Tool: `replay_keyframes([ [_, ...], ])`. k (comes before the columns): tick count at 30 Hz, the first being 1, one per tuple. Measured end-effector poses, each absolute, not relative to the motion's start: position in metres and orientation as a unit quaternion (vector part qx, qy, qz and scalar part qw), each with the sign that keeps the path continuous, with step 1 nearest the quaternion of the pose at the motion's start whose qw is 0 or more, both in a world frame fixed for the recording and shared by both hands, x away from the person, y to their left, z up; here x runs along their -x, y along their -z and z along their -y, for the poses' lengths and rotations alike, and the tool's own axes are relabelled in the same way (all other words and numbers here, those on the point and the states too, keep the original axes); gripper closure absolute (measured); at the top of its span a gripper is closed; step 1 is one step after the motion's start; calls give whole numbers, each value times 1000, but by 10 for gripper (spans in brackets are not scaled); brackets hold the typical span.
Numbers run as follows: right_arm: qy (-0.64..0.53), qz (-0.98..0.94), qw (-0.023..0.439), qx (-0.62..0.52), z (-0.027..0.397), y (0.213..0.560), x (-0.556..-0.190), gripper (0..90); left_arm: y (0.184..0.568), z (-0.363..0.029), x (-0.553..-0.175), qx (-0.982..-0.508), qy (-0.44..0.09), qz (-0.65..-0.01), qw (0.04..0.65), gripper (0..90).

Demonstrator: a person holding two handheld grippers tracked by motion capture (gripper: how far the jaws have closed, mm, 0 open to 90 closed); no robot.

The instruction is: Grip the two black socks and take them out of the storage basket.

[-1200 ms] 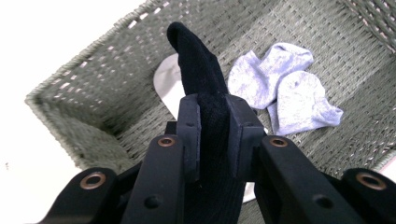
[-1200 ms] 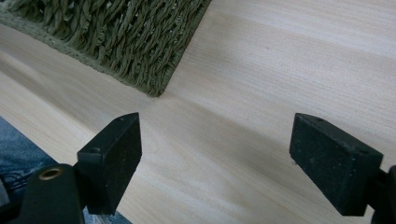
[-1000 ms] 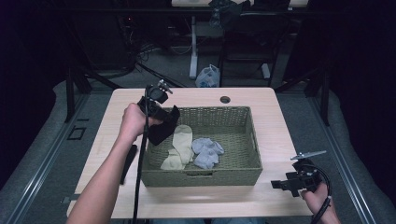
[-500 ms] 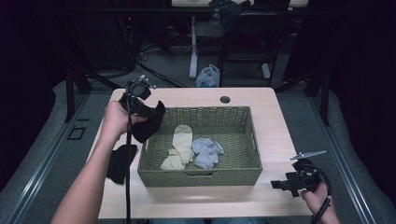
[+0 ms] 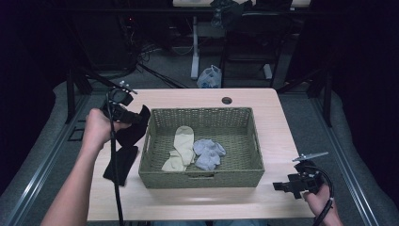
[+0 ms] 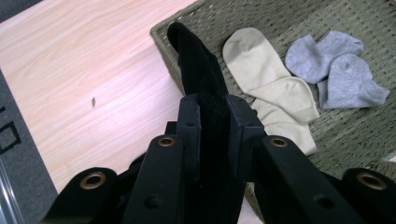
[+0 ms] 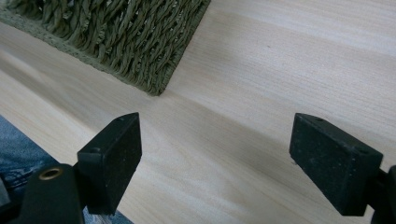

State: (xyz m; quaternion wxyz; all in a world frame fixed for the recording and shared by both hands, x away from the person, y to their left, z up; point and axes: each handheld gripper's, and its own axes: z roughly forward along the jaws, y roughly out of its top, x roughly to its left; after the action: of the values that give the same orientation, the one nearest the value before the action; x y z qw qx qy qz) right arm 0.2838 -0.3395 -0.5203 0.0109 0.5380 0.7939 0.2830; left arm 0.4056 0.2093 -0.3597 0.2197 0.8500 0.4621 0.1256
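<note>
My left gripper (image 5: 133,117) hovers over the table just left of the green wicker basket (image 5: 200,178), shut on a black sock (image 5: 137,131) that hangs from it. In the left gripper view the jaws of this gripper (image 6: 214,110) clamp the black sock (image 6: 196,60), whose free end sticks up past the basket's rim (image 6: 161,35). Inside the basket lie a cream pair of socks (image 5: 181,146) (image 6: 266,88) and a grey pair (image 5: 209,153) (image 6: 331,65). My right gripper (image 5: 281,185) (image 7: 229,144) rests open near the table's front right corner, nothing between its jaws.
A second black sock (image 5: 121,163) lies flat on the table below the held one. The basket's front corner (image 7: 140,42) is close to the right gripper. A round hole (image 5: 227,100) sits in the table (image 5: 277,127) near its far edge.
My left gripper has carried the black sock leftward, from over the basket's left rim to above the table beside it. The right gripper has stayed put.
</note>
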Motion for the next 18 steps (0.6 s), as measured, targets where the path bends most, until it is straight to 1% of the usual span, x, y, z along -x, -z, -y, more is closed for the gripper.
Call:
replay_keyframes([
  [18, -282, -794, 12, -538, 339, 520, -284, 167, 394, -254, -383, -827, -117, -508, 212, 774],
])
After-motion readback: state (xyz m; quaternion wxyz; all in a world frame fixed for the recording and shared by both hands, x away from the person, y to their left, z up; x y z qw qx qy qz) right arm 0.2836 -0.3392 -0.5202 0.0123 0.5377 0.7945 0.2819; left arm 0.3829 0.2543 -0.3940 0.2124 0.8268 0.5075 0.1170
